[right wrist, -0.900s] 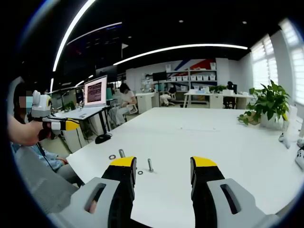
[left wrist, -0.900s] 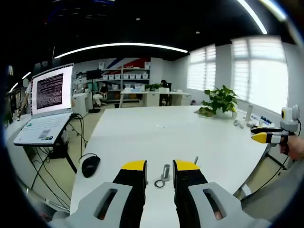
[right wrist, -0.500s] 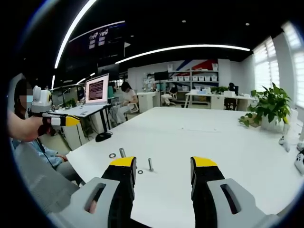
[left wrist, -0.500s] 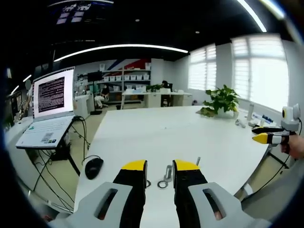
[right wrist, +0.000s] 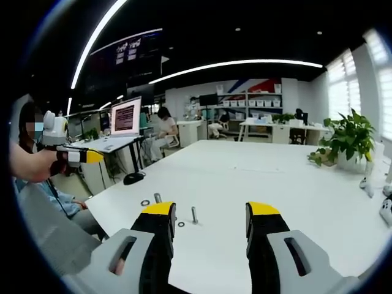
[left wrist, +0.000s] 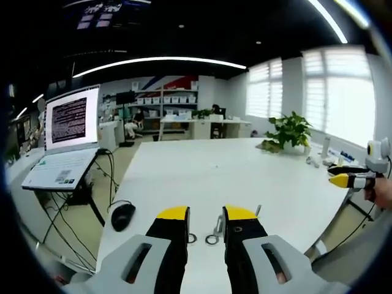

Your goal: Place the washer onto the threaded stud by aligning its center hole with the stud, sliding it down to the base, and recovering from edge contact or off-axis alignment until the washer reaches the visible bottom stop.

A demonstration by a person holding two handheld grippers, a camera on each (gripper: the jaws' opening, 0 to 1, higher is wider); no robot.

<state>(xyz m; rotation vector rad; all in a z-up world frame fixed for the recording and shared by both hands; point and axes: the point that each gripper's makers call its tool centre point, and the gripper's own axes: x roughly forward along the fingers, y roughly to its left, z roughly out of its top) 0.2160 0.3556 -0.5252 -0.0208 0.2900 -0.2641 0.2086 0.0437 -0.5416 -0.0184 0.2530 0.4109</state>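
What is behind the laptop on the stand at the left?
Behind the laptop are office desks, shelves with white bins and a seated person. Its raised screen covers whatever lies directly behind it.

Washer [left wrist: 212,239] beside stud [left wrist: 218,225] on table [left wrist: 245,171]

A white table [left wrist: 214,177] is seen stretching ahead of the left tool [left wrist: 205,215]. Between that tool's jaws, a short metal stud [left wrist: 218,224] stands upright on it, with a washer [left wrist: 211,239] lying flat at its foot. A potted plant [left wrist: 288,131] is set far ahead to the right. A second, thinner stud [right wrist: 194,214] stands between the right tool's jaws.
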